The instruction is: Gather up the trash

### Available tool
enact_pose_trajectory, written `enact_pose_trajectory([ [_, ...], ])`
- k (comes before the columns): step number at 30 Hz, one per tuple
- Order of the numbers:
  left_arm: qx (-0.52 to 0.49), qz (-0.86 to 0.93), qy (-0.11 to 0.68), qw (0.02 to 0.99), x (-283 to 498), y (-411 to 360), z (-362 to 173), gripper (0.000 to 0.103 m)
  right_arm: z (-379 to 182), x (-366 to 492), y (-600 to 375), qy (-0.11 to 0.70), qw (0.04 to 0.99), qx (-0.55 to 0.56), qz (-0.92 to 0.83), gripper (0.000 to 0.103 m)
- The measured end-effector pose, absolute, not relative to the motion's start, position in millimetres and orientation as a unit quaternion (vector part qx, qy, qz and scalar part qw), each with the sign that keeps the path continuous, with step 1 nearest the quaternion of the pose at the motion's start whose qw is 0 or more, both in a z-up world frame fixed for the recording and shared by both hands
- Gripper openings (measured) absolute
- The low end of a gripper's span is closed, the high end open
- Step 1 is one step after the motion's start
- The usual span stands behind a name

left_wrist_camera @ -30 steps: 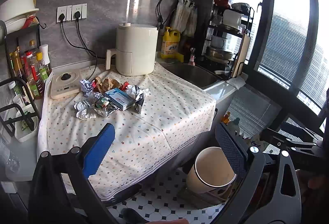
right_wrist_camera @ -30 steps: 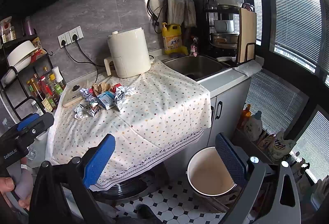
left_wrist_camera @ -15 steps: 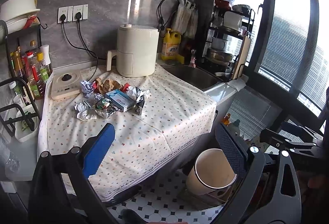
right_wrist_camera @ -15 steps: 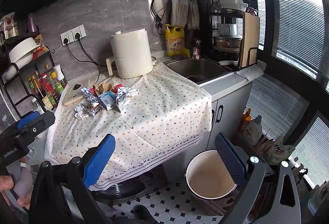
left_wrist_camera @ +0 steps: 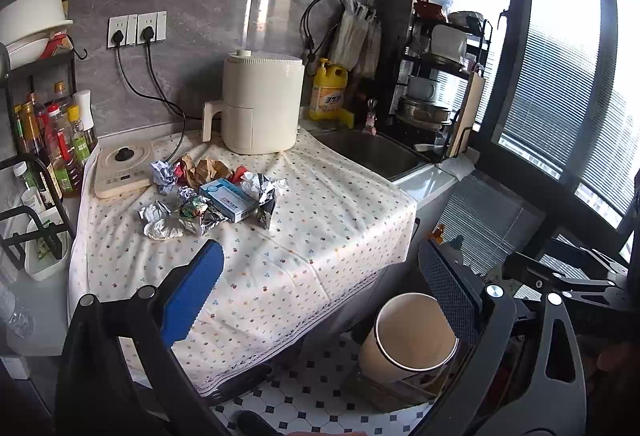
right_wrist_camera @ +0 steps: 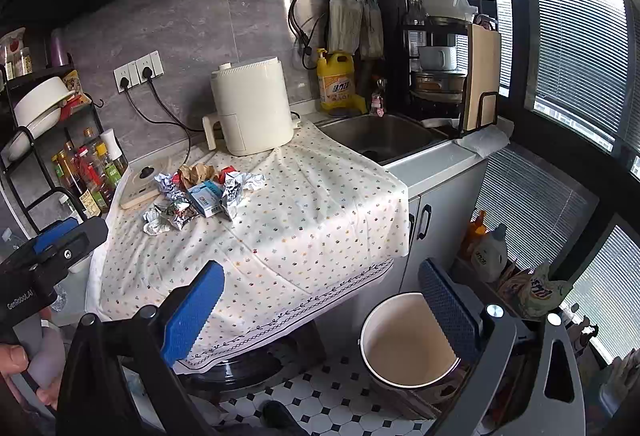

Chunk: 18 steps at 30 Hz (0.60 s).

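Note:
A heap of trash (left_wrist_camera: 208, 192) lies on the dotted tablecloth (left_wrist_camera: 320, 236): crumpled foil, brown paper, white paper and a blue-and-white box (left_wrist_camera: 228, 198). The heap also shows in the right wrist view (right_wrist_camera: 196, 196). A cream bin (left_wrist_camera: 412, 340) stands on the tiled floor to the right, open-topped; it shows in the right wrist view (right_wrist_camera: 404, 344) too. My left gripper (left_wrist_camera: 320, 296) is open and empty, well short of the heap. My right gripper (right_wrist_camera: 320, 312) is open and empty, over the cloth's front edge.
A cream air fryer (left_wrist_camera: 260, 104) stands behind the heap. A hotplate (left_wrist_camera: 120, 172) and a bottle rack (left_wrist_camera: 44, 140) are at the left. The sink (right_wrist_camera: 380, 136) and a dish rack (right_wrist_camera: 448, 64) are at the right. The left gripper's body (right_wrist_camera: 44, 260) shows at the left.
Both views have shifted slightly; the right gripper has drawn back and up a little. Both grippers stay open and empty. The trash has not moved.

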State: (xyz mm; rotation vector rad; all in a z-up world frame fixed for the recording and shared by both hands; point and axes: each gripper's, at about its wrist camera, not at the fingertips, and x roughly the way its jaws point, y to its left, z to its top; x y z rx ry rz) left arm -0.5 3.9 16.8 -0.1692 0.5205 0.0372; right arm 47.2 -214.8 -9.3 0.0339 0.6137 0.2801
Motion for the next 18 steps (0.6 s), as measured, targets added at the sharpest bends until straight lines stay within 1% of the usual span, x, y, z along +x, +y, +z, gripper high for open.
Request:
enact_pose_trajectory([
  [18, -0.087, 0.023, 0.255, 0.963, 4, 1, 13, 0.097, -11, 59, -222, 0.298, 0.946, 0.014, 0.127, 0.095],
])
